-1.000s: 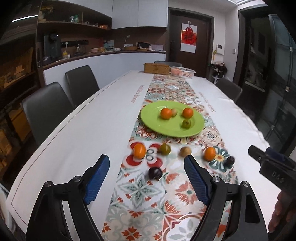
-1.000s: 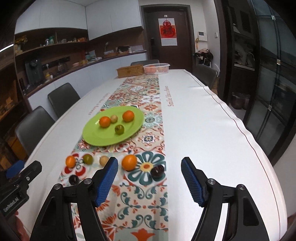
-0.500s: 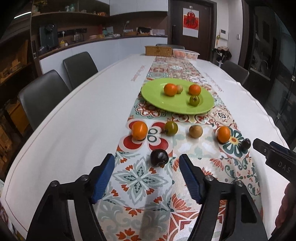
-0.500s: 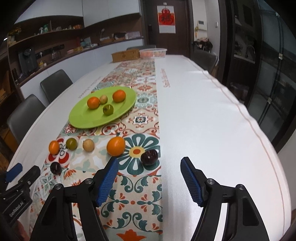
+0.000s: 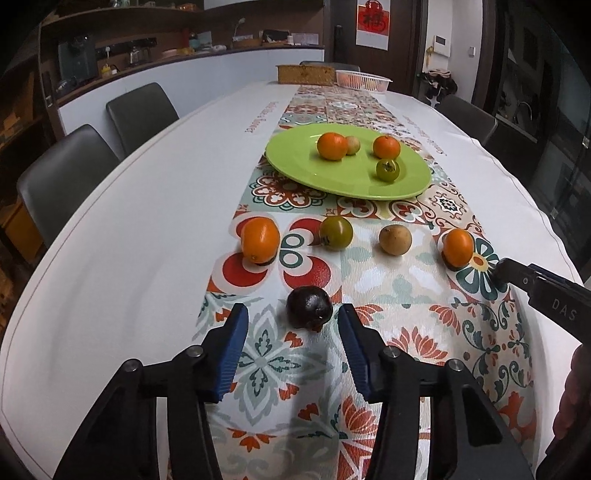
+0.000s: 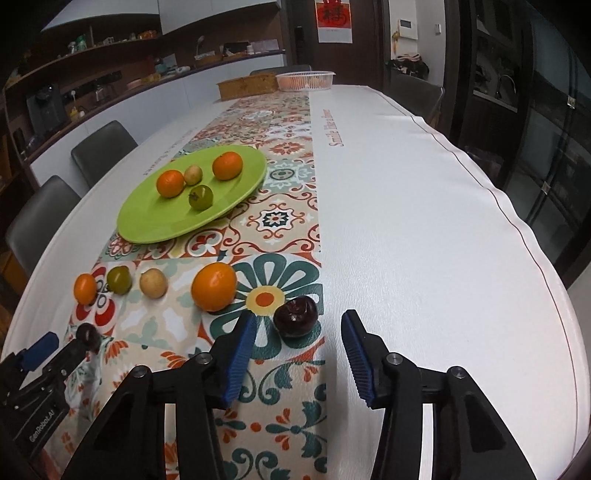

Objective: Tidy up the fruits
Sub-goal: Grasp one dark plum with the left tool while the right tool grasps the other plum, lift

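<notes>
Both grippers have dropped, jaws closing around dark fruits (image 5: 309,308) (image 6: 295,316).

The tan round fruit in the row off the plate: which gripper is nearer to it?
Left, by a small margin. The left gripper sits below the tan fruit, closing around a dark fruit. The right gripper, also closing, sits farther right, past the orange.

At the far end of the long white-clothed table (image 5: 140,206), crossed lengthwise by a patterned tile-print runner (image 6: 284,221), sit a woven box (image 6: 247,85) and a white basket (image 6: 306,80), with dark chairs (image 5: 142,110) alongside and a red hanging (image 6: 334,16) on the door.
</notes>
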The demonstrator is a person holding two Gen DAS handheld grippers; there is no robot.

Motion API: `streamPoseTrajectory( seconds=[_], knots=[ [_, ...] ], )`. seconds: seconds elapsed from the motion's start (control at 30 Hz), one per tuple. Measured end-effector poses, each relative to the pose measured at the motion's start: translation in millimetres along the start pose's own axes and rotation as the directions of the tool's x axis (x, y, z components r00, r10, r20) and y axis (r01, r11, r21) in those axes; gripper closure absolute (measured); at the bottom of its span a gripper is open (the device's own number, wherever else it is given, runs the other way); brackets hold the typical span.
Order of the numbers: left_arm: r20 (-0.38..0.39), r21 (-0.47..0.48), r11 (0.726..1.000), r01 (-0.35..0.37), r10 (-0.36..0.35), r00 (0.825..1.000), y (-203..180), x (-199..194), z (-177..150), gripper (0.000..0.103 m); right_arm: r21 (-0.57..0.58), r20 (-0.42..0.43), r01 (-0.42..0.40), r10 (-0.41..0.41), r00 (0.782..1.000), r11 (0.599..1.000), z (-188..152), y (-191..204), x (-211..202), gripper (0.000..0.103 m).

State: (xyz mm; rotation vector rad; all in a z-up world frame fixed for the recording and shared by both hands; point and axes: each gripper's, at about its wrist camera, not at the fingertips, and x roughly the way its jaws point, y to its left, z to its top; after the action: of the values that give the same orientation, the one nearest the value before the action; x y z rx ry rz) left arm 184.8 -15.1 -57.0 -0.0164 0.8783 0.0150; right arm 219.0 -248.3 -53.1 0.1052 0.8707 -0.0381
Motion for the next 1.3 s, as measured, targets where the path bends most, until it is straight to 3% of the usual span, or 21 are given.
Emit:
streamPoseTrajectory(
  seconds=[0.67, 0.87, 1.3],
  knots=[
    [-0.024, 0.011, 0.999, 0.052, -0.051, 0.998, -3.9, 11.5, 8.8, 0.074, -0.033, -0.036, 0.004, -0.005, 0.999, 0.999, 2.0, 4.0, 18.3, 0.073],
    [-0.013, 0.03, 0.998, 0.049, -0.049, 0.999, -5.4, 6.6, 9.5, 0.074, -0.044, -0.007, -0.004, 0.004, 1.0, 0.999, 0.8, 4.1, 11.7, 0.074],
    [0.07, 0.1, 0.988, 0.118, -0.125, 0.99, -13.5, -33.9, 15.2, 0.074, -0.106, 0.04, -0.085, 0.089, 0.995, 0.991, -5.0, 21.7, -28.8, 0.074]
  ],
)
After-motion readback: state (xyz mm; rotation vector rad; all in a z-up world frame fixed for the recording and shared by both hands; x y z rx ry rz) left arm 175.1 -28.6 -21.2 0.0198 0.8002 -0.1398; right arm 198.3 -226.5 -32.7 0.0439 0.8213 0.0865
